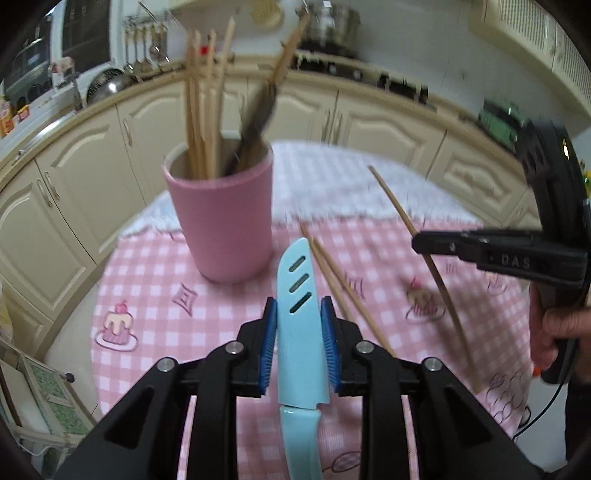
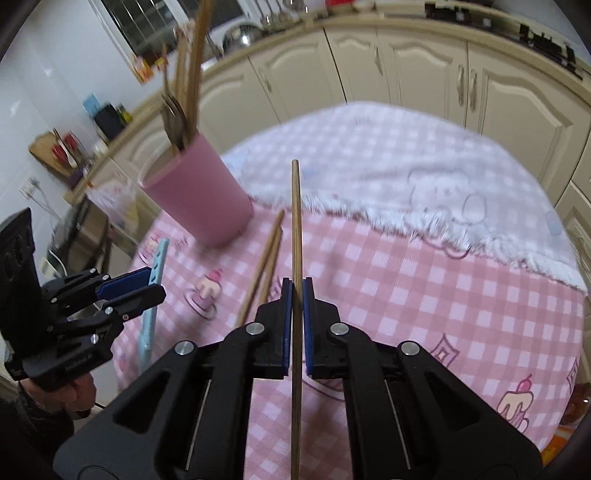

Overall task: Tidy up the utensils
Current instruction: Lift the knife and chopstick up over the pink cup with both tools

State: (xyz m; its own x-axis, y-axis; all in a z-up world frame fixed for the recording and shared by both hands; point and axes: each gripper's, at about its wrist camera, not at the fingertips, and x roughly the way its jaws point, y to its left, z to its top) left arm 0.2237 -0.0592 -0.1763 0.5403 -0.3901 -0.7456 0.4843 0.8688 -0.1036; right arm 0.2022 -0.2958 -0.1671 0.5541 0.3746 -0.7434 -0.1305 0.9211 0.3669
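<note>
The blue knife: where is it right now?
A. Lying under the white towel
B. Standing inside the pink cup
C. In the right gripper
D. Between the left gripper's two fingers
D. In the left wrist view the blue knife sits between the blue pads of the left gripper, outside the pink cup, while the right gripper holds a chopstick.

Cream cabinets [image 1: 373, 122] curve behind; window [image 2: 147, 18] upper left.
</note>
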